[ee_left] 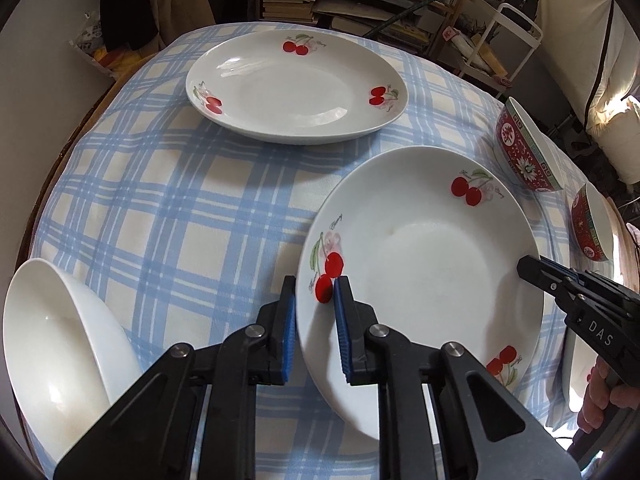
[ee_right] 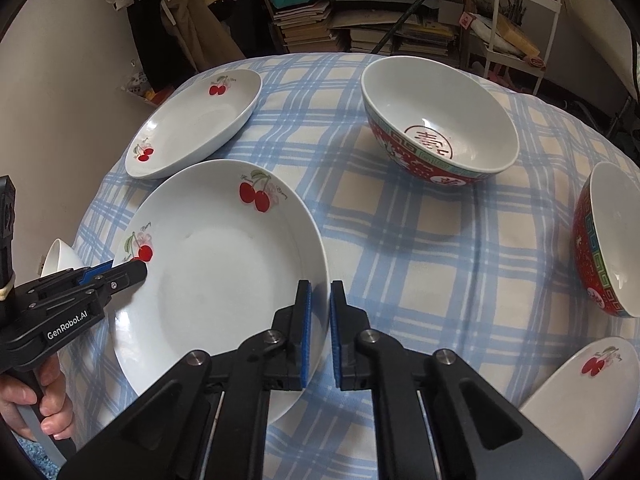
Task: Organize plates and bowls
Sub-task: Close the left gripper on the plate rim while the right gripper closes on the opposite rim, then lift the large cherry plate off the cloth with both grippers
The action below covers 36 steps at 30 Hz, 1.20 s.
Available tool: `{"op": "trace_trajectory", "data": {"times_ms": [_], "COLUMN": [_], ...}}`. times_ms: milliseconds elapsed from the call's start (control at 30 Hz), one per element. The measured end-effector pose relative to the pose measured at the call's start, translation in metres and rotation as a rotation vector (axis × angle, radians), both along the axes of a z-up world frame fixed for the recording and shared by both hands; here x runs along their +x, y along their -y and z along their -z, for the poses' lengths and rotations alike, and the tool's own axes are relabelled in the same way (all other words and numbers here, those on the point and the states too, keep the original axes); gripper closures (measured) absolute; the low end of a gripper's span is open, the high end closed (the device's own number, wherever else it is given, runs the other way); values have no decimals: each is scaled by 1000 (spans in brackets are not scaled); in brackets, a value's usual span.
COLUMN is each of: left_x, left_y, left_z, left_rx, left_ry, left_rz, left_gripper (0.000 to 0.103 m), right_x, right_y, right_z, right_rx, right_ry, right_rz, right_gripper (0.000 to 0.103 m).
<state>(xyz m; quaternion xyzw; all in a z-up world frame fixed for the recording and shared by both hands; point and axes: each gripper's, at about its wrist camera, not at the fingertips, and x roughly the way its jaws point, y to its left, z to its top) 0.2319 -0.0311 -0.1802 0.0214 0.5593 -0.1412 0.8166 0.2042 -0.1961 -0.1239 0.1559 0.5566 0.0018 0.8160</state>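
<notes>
Both grippers clamp the same cherry plate (ee_left: 424, 264), 1 on each side; the left gripper (ee_left: 314, 304) has its blue pads on either face of the plate's left rim, right by a cherry print, and the rim sits pinched between them; the right gripper (ee_right: 320, 312) does the same on the opposite rim, 1 pad inside the plate, 1 outside, jaws nearly together on the edge. In the left wrist view the right gripper shows at the far edge of the plate w/ a hand (ee_left: 600, 392) under it; in the right wrist view the left gripper shows at the plate's left rim, held by a hand (ee_right: 36, 396) at the bottom left corner.

The plate sits near the front of a round table w/ a blue checked cloth (ee_left: 160, 208); can't tell if it rests flat or is lifted a bit. A 2nd cherry plate (ee_left: 296, 88) lies further back, apart from the 1st. A plain white bowl (ee_left: 56, 340) stands at the left edge. 2 red patterned bowls stand to the right: 1 further back (ee_right: 440, 128), 1 at the right edge (ee_right: 608, 240). A 3rd cherry-print dish (ee_right: 592, 392) pokes in at the bottom right. Shelves of books (ee_right: 320, 28) stand behind the table.
</notes>
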Motion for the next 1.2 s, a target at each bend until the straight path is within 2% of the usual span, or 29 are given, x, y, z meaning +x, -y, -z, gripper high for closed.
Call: {"op": "trace_trajectory", "data": {"times_ms": [133, 600, 900, 1200], "left_x": [1, -1, -24, -51], "left_y": [0, -9, 2, -13], "left_z": [3, 1, -10, -26], "left_rx": [3, -60, -44, -45], "left_ry": [-11, -75, -81, -72], "left_rz": [-3, -63, -42, -61], "left_gripper": [85, 86, 86, 86], "right_x": [-2, -7, -28, -53], "right_y": [4, -3, 5, -7], "right_z": [2, 1, -13, -30], "right_rx": [42, 16, 12, 14], "right_ry": [-9, -18, -21, -10], "right_rz": [13, 5, 30, 0], "right_gripper": [94, 91, 91, 91]}}
